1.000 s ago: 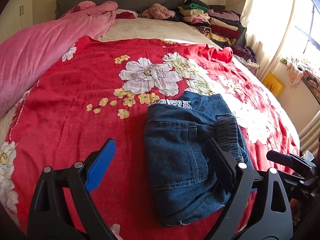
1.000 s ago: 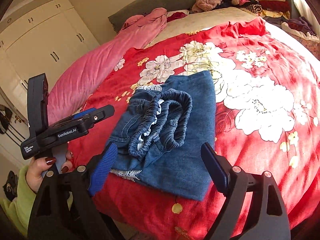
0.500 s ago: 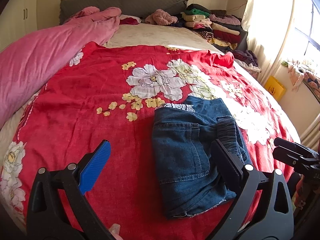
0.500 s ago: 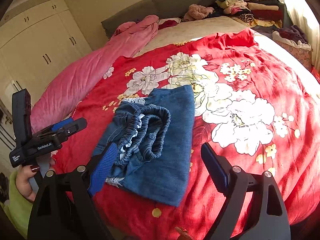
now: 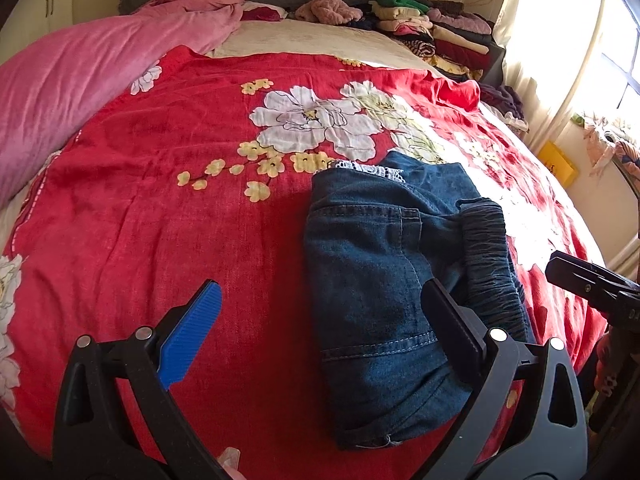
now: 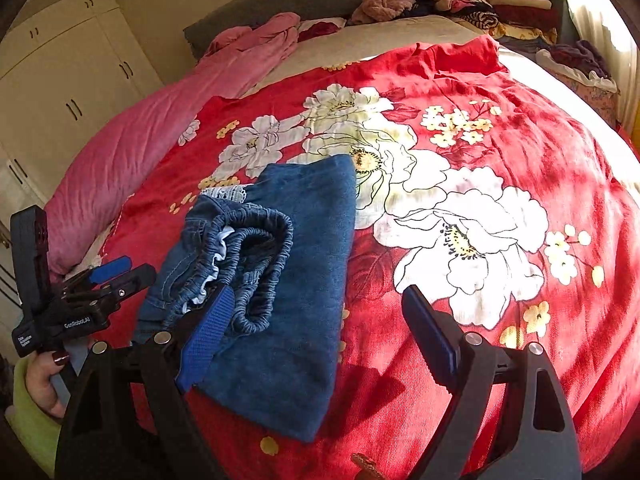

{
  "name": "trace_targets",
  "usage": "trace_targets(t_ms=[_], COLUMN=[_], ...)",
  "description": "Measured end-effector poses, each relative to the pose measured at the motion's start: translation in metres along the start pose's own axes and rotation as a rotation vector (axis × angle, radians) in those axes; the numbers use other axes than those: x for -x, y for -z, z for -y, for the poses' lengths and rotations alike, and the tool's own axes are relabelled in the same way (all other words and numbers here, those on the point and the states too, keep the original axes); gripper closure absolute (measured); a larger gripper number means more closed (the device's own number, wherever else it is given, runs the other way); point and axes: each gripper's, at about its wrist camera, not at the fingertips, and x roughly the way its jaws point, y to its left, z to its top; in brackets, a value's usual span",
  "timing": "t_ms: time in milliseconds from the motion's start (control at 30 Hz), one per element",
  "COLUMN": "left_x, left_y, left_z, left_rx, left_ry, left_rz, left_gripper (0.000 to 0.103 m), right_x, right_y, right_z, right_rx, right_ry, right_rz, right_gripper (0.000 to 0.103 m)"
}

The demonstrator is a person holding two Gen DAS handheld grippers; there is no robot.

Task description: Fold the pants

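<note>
Both claws wide, empty, angled down over folded pants (image 5: 384,304), left claw (image 5: 320,320), right claw (image 6: 316,324).

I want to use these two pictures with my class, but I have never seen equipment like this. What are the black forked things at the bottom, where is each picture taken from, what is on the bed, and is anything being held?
No robot here: a person carries a hand-held gripper in each hand, each with its own camera looking along two fingers. One view is from the left hand-held gripper, the other from the right hand-held gripper. Both stand open and hold nothing. On the red floral bedspread lie folded denim pants, elastic waistband on top. Beside it are a pink quilt and, by the headboard, stacked clothes.
</note>
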Motion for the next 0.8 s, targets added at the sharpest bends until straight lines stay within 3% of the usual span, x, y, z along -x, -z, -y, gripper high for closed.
trace_targets(t_ms=[200, 533, 800], left_x=[-0.010, -0.025, -0.042], left_y=[0.000, -0.001, -0.001], left_z=[0.004, 0.014, 0.024], left_rx=[-0.001, -0.018, -0.027], left_ry=[0.015, 0.032, 0.069], left_rz=[-0.012, -0.027, -0.055], left_gripper=[0.010, 0.010, 0.029], right_x=[-0.014, -0.042, -0.059], right_y=[-0.003, -0.006, -0.009], right_z=[0.003, 0.003, 0.001], right_rx=[-0.016, -0.009, 0.028], right_ry=[-0.032, -0.100, -0.131], right_rz=[-0.022, -0.087, -0.116], right_gripper=[0.018, 0.050, 0.049])
